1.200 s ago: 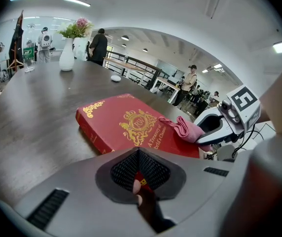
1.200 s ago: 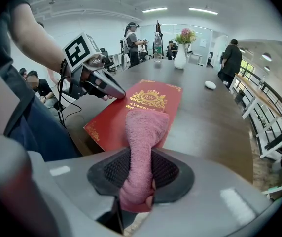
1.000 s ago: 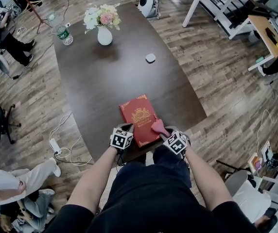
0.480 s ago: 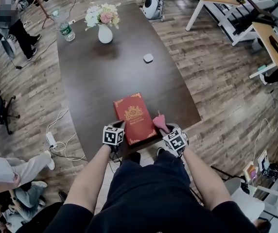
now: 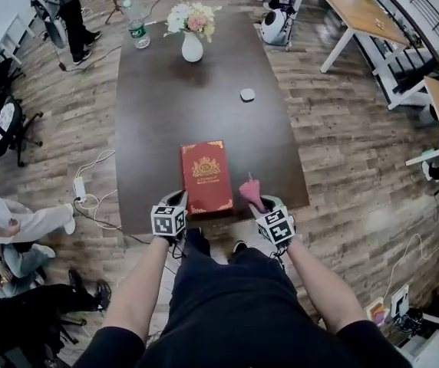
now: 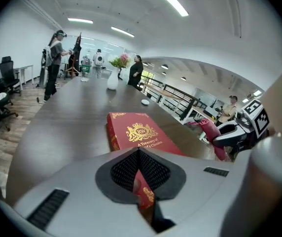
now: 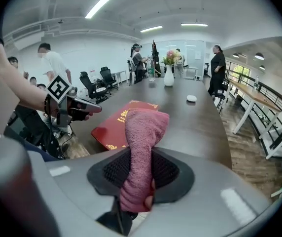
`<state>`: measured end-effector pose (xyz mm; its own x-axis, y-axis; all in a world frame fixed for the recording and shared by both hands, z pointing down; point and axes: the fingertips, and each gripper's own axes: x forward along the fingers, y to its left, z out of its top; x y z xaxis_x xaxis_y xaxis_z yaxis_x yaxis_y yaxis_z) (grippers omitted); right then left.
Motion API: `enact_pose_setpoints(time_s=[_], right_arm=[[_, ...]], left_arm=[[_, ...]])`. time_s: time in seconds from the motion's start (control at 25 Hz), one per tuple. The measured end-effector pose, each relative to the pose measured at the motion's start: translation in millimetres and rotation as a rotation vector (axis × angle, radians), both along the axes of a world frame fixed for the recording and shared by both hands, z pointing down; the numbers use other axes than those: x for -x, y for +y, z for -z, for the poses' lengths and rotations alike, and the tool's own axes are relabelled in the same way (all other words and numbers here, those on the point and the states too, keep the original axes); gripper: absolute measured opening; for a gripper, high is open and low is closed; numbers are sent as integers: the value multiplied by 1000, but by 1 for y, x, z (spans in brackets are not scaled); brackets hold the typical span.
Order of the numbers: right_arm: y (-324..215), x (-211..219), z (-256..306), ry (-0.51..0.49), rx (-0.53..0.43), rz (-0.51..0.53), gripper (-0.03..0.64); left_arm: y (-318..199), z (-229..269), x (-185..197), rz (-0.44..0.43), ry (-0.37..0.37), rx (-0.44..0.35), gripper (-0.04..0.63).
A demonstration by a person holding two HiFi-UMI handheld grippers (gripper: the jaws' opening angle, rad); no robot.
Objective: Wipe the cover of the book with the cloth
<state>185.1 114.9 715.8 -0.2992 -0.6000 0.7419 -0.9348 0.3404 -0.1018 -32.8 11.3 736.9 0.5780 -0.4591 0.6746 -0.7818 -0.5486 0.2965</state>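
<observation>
A red book with a gold crest lies flat near the front edge of the dark table. My left gripper is at the book's near left corner. In the left gripper view the jaws of the left gripper are shut on a red sliver of the book. My right gripper sits just right of the book's near right corner, shut on a pink cloth. The cloth stands up from between the jaws of the right gripper, apart from the book.
A white vase of flowers stands at the table's far end, with a small white object at mid right. A water bottle is at the far left corner. People and office chairs stand left of the table; cables lie on the floor.
The book has turned from tilted to square with the table's edge, with the left gripper at its near corner. The right gripper with the cloth stays beside the book's right side.
</observation>
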Motion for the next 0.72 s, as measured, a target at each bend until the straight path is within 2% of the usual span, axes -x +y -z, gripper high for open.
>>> enact_pose_setpoints(time_s=[0.12,0.28,0.56,0.72], right_arm=[[5,-1,14,-17,-46,20,118],[14,-2,35,-26,-112,42,118],[41,4,95,-96,-237,72,117],[51,10,127,-86,-291,79,117]], left_arm=[[23,20,13,90,22,-45,-5],[63,48,26,158,27,-107,-5],[130,114,38,212,46,-217,-5],[151,165,45,244,97,-295,-5]])
